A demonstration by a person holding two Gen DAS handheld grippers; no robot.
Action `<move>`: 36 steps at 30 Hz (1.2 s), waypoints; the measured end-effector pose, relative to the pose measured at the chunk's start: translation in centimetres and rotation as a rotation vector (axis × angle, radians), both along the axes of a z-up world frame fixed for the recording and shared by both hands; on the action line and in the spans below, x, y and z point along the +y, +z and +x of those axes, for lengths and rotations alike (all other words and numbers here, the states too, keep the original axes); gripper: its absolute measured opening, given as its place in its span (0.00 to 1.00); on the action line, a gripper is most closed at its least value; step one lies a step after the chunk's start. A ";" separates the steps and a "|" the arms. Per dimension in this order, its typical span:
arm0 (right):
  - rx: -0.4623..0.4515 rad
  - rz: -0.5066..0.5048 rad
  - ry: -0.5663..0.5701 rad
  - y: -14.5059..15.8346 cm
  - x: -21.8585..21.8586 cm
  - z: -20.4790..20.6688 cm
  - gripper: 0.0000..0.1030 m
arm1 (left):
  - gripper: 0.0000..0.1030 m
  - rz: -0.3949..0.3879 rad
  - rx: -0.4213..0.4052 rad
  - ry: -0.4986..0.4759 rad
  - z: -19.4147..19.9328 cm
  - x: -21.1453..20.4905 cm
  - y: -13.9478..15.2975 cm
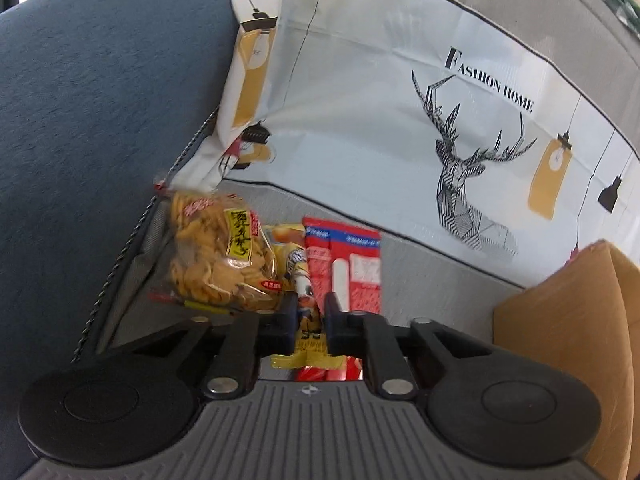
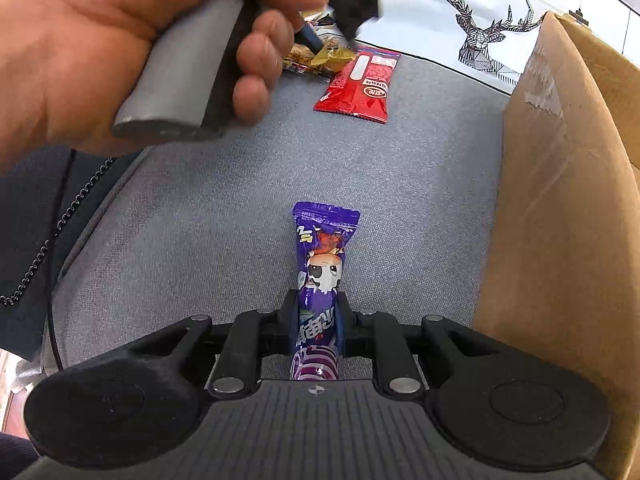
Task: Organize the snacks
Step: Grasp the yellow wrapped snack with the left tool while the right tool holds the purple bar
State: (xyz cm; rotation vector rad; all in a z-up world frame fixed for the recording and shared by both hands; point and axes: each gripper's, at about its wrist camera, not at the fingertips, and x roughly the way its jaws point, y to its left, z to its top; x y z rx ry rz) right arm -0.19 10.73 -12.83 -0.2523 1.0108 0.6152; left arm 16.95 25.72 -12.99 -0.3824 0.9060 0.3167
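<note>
In the left wrist view my left gripper (image 1: 307,304) is shut on a yellow snack packet (image 1: 298,264), low over the grey sofa seat (image 1: 432,276). A clear bag of golden crackers (image 1: 218,256) lies just left of it, and a red packet (image 1: 352,264) lies just right. In the right wrist view my right gripper (image 2: 315,308) is shut on a purple snack packet (image 2: 320,264) that points forward over the seat. The hand holding the left gripper (image 2: 120,40) shows at the top left, above the red packet (image 2: 360,84) and the crackers (image 2: 308,56).
A brown cardboard box (image 2: 560,200) stands at the right, close to my right gripper; it also shows in the left wrist view (image 1: 568,340). A white deer-print cushion (image 1: 440,120) leans at the back. The dark blue sofa arm (image 1: 100,100) rises at the left.
</note>
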 end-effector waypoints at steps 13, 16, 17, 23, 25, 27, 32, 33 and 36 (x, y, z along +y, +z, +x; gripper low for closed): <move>0.000 0.024 -0.036 0.6 -0.2 0.2 0.18 | 0.04 -0.169 0.011 -0.011 -12.2 -2.2 6.0; 0.007 0.021 -0.035 0.6 -0.1 0.0 0.19 | 0.11 -0.222 0.064 0.029 -14.2 -2.2 5.0; 0.013 0.019 -0.036 0.6 -0.1 0.0 0.20 | 0.17 -0.238 0.091 0.037 -14.1 -1.9 4.4; 0.026 0.019 -0.033 0.4 0.1 0.6 0.21 | 0.42 -0.240 0.109 0.062 -12.3 -1.0 4.1; 0.026 0.011 -0.026 0.2 0.2 0.6 0.21 | 0.43 -0.201 0.135 0.024 -11.8 -1.7 4.2; 0.027 0.012 -0.019 0.2 0.1 0.6 0.22 | 0.44 -0.154 0.155 -0.069 -11.7 -2.7 4.5; 0.020 -0.012 -0.006 -0.3 0.3 0.4 0.22 | 0.48 -0.018 0.277 -0.211 -12.7 -5.5 2.7; 0.021 -0.013 -0.012 -0.3 0.4 0.4 0.22 | 0.48 -0.001 0.294 -0.228 -12.9 -6.0 2.3; 0.019 -0.014 -0.024 -0.3 0.5 0.6 0.22 | 0.46 -0.002 0.325 -0.255 -13.2 -6.4 1.3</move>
